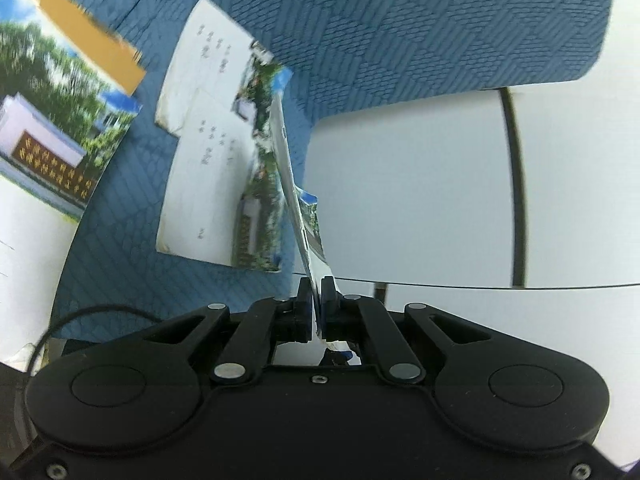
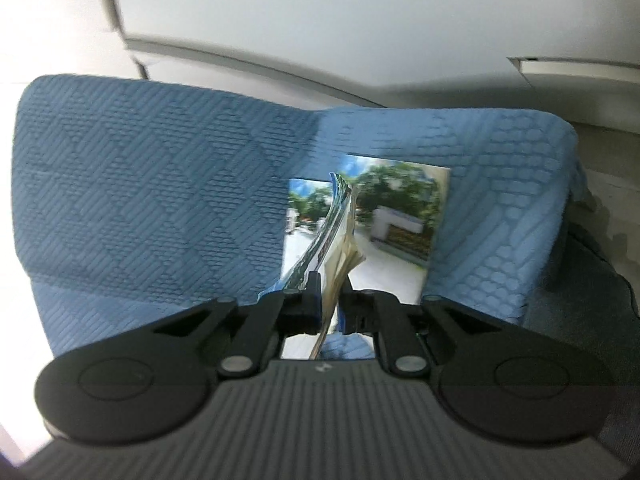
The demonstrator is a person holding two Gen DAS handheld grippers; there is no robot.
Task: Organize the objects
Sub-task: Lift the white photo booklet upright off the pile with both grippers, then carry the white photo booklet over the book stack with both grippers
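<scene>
**Photo cards pinched in both pairs of jaws above a blue cloth**

Left wrist view: The left gripper point(image 1: 316, 300) is seen with its jaws closed tight on a thin photo card point(image 1: 294, 184), which is held edge-on and runs up and away from the fingertips. The card's printed side, with trees and blue sky, is turned to the left. Beyond it, a blue patterned cloth point(image 1: 400, 32) is spread over a white worktop point(image 1: 420, 200). Two white cards with small printed marks point(image 1: 208, 160) are laid overlapping on the cloth, just left of the held card; a strip of printed picture is shown along their right edges. Further left, a large photo print point(image 1: 52, 120) of a wall with a sign and trees is laid flat, and an orange-brown envelope point(image 1: 80, 32) is partly laid over its top edge. A thin black cable point(image 1: 72, 316) is curved across the lower left corner.

Right wrist view: The right gripper point(image 2: 328, 292) is seen with its jaws closed on a small curled sheaf of photo cards point(image 2: 332, 232), held edge-on and bent toward the upper left; no earlier state can be told. Behind it, two photos point(image 2: 396, 216) of trees, sky and a low wall are laid flat and overlapping on the blue cloth point(image 2: 140, 168). White wall panels point(image 2: 320, 8) are seen beyond the cloth's far edge. The picture is blurred.
</scene>
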